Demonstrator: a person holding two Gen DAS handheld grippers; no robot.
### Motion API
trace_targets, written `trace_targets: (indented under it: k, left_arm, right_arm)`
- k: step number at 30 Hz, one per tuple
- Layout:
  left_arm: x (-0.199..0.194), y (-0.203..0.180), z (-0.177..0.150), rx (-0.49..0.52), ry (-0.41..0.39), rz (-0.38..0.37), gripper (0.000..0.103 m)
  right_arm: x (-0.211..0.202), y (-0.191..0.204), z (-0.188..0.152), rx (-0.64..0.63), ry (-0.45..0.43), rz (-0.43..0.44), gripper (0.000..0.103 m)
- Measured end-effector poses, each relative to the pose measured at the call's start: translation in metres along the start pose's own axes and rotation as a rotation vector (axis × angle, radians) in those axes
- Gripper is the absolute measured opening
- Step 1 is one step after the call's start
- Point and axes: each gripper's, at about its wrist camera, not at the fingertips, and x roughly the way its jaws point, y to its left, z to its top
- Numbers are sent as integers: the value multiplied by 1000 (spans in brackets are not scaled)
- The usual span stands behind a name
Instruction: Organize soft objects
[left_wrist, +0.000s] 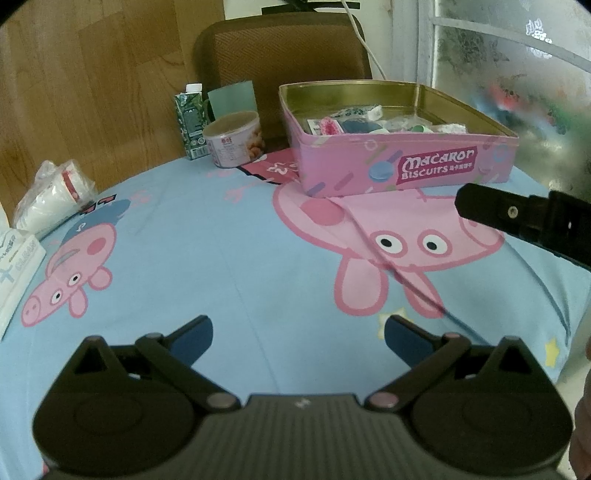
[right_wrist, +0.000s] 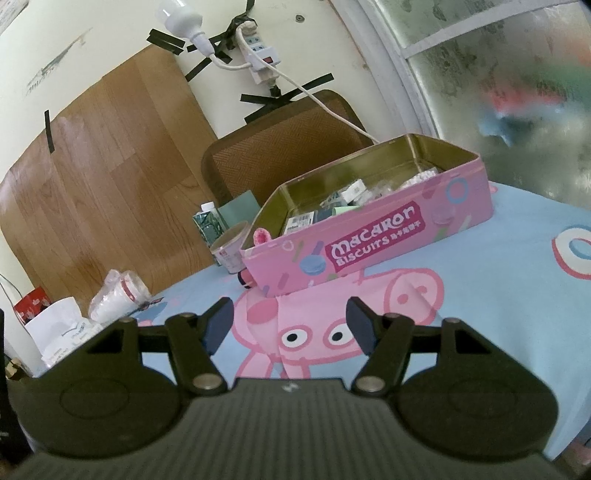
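Pink tin (left_wrist: 402, 162) on the pig-print cloth (left_wrist: 207, 236), lid off, small soft packets (left_wrist: 330, 126) heaped inside. Left gripper (left_wrist: 298, 336) and right gripper (right_wrist: 290, 325), both short of the tin, fingers spread, empty. Packets likely light, squashy; pinch mid-body, gently.

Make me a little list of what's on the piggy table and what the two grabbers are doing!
table cover: blue Peppa Pig cloth
box: pink Macaron Biscuits tin, lid off, small packets inside
behind tin: round snack tub, green carton, brown chair
left edge: bagged paper cups
left gripper: open, holding nothing, above the cloth
right gripper: open, holding nothing, pointed at the tin
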Motion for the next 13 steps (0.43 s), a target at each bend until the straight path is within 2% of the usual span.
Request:
trace_targets:
  k: [10, 13]
  left_arm:
    - [-4, 5, 0, -8, -28, -1, 103]
    - [-8, 7, 0, -10, -47, -23, 103]
  right_arm:
    - [1, 5, 0, -19, 6, -3, 70]
    - [1, 6, 0, -24, 6, -5, 70]
